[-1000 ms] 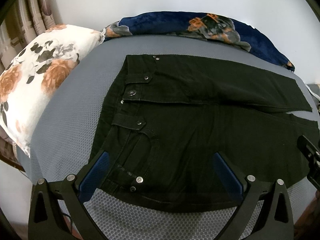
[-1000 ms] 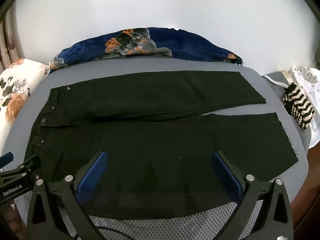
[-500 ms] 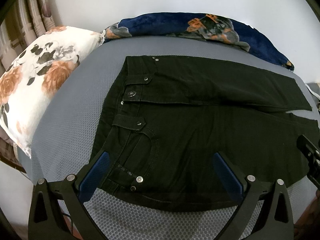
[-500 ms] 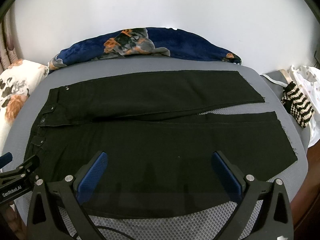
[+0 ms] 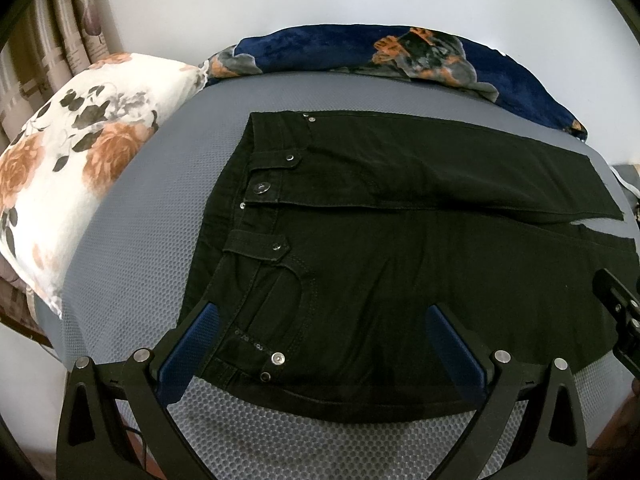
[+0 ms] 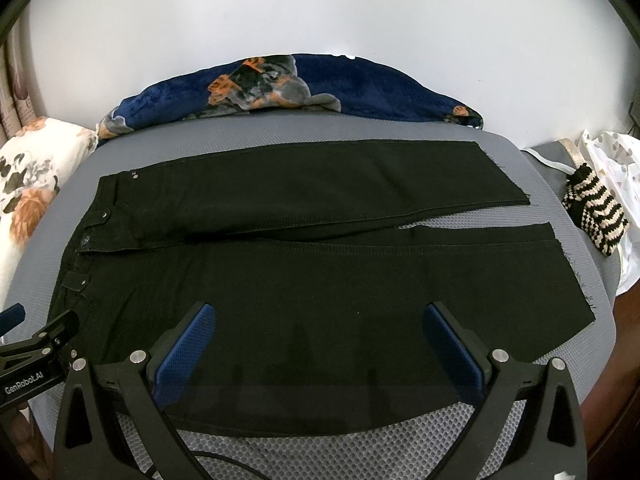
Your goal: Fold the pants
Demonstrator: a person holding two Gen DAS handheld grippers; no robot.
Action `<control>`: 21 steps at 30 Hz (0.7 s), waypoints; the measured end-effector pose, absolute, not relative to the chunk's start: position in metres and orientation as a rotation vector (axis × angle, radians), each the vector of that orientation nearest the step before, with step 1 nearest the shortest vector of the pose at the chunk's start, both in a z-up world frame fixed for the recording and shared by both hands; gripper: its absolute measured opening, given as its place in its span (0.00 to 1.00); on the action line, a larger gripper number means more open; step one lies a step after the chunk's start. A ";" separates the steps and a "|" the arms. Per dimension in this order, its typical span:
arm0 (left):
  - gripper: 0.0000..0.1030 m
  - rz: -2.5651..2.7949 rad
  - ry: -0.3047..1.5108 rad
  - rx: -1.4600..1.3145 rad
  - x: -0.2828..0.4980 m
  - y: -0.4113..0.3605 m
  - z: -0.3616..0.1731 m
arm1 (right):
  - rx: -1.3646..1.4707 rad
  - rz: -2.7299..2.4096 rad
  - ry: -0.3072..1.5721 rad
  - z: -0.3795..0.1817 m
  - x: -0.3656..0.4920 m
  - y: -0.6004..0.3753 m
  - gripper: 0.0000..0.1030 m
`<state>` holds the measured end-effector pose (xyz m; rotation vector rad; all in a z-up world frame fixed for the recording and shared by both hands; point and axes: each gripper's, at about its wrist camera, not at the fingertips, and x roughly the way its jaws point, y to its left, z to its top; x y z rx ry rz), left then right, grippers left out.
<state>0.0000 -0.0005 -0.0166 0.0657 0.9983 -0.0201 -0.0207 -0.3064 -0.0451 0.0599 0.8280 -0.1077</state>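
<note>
With both my left gripper (image 5: pixel 320 340) and right gripper (image 6: pixel 320 340) spread wide and empty above the near edge of the black denim pants (image 6: pixel 304 264) lying flat on the grey mesh mattress (image 5: pixel 152 216), I worry uneven pinches would skew the fold.
</note>
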 end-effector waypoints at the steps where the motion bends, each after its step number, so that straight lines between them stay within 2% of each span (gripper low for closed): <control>1: 0.99 -0.021 0.998 0.066 0.000 0.000 -0.017 | 0.060 -0.107 0.827 -0.045 -0.020 -0.306 1.00; 21: 0.99 -0.034 0.980 0.086 -0.003 -0.009 -0.014 | 0.068 -0.142 0.826 -0.042 -0.024 -0.314 1.00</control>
